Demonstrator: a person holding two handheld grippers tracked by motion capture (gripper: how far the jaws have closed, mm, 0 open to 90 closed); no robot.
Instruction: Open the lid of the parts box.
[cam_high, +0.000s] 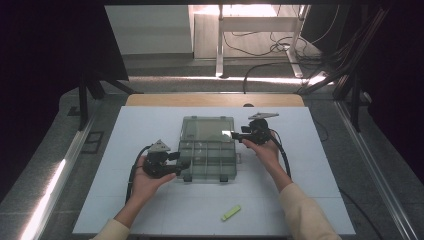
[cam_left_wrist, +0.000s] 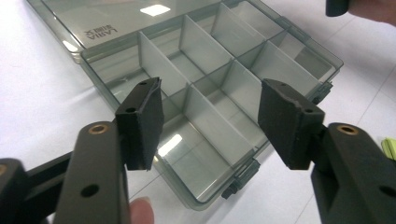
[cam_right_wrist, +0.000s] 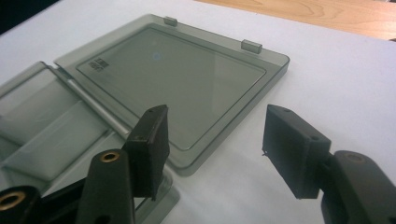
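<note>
While the clear compartment box (cam_high: 207, 159) lies flat and fully opened near the middle of the white tabletop (cam_high: 150, 210), I hold my two grippers at its sides. Its lid (cam_high: 207, 129) is folded back toward the far edge of the tabletop and rests flat on the white surface, and the tray with its dividers lies toward the near edge. My left gripper (cam_high: 181, 161) sits at the tray's left front corner; in the left gripper view its jaws stand apart over the compartments, pads (cam_left_wrist: 142, 122) pressing on nothing. My right gripper (cam_high: 236, 134) is at the right side of the box, about where lid and tray meet; in the right gripper view its jaws are likewise released, spread above the lid's near corner, with nothing between them. A small yellow-green piece (cam_high: 231, 212) lies apart from the box, close to the near edge of the tabletop.
</note>
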